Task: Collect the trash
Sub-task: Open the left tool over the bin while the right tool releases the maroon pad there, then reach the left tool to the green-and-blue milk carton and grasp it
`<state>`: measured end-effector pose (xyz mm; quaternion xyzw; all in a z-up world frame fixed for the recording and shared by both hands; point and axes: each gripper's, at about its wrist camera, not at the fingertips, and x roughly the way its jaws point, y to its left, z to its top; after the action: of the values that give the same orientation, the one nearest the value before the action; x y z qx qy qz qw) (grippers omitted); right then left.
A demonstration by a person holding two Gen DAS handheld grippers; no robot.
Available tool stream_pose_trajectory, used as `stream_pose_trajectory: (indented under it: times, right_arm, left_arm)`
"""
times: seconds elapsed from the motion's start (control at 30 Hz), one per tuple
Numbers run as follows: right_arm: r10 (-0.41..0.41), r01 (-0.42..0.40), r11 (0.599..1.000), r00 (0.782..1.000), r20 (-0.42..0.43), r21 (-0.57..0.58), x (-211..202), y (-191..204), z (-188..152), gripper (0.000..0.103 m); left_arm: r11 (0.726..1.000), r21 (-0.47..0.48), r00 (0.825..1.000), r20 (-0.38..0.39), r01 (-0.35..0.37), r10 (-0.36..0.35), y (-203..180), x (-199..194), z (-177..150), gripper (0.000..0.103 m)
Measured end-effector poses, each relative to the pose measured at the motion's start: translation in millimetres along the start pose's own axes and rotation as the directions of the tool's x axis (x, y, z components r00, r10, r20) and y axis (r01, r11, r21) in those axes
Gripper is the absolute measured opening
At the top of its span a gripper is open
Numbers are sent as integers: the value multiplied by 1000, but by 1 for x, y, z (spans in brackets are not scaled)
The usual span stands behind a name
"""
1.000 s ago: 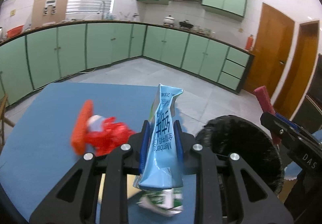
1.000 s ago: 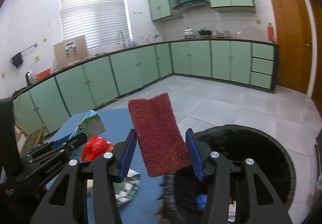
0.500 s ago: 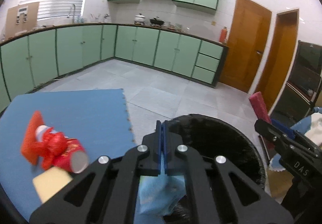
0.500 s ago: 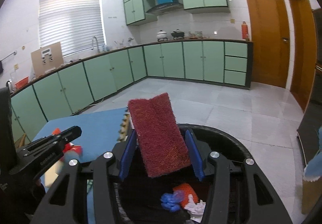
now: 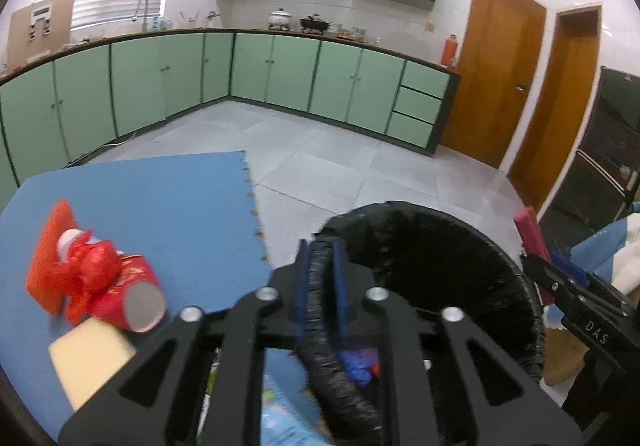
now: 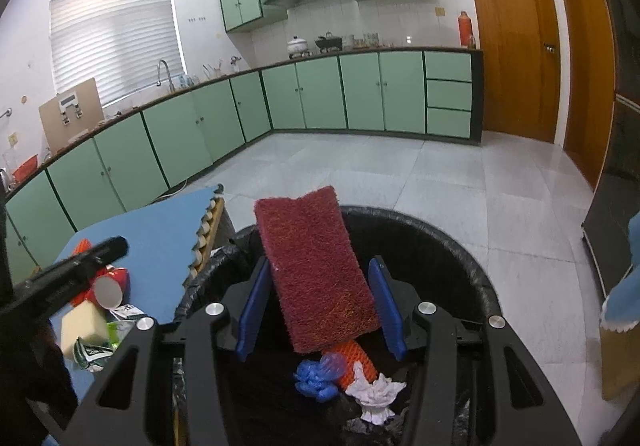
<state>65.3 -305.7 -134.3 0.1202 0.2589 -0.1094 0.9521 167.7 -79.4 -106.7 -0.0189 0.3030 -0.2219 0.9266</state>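
Trash here goes into the bin [image 6: 460, 258], the black-lined tub filling the lower middle of the right wrist view and the lower right of the left wrist view. At its bottom already lie a blue wad [image 6: 316, 378], an orange net [image 6: 356, 360] and a white tissue [image 6: 376, 396], so part of the job looks done.

Next in size, the blue mat [image 5: 160, 205] at left carries what is left: a red pile of mesh and bag [image 5: 72, 274], a red cup [image 5: 132, 300] on its side touching it, a pale sponge [image 5: 90, 358] just below the cup, and, in the right wrist view, a green-and-white carton scrap [image 6: 100, 346] beside the sponge.

The right gripper [image 6: 320, 310] hangs over the bin's mouth with a maroon scouring pad [image 6: 316, 270] standing between its blue pads; the jaws look parted wider than the pad, so it seems let go or nearly so, though whether one pad touches it I cannot tell.

The left gripper [image 5: 320, 298] sits at the bin's near rim with its jaws drawn close on either side of the liner edge; whether they pinch it I cannot tell. A light blue blur [image 5: 280, 414] shows below it, too smeared to name.

My judgement: roughly midway, with the pad's drop in hand and the mat's items remaining.
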Motion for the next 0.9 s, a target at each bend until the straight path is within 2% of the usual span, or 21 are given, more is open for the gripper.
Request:
stream_pose_trajectory:
  times: [0.07,0.13,0.27,0.53,0.7,0.9]
  right_arm:
    - [2,-2,1000,1000,-11,1,4,2,-4,50]
    - [1,-1,1000,1000,-19,-5,7,4,-6,51]
    - [-40,39,999,999,-33,-24,12,8,-10,84]
    - [-28,27,999,999,-22,-33,8,20,-13,88]
    - [-17,16,999,1000,-12,-40,-2,26,-17,88]
    - [-15,14,999,1000,-6,-48,-14,28,-25,88]
  left_arm:
    - [1000,-17,1000,3,-11,11,9,-4,2,20]
    - [999,-21,999,12,-33,33,20,-9,5,30]
    - [998,-19,998,26,-60,60,35,-22,2,37]
    - [997,7,997,31,-73,73,43,-41,-11,58]
    - [997,3,997,1,-73,73,42,-46,-29,62]
    - [997,3,996,-35,-83,83,34,-52,-60,62]
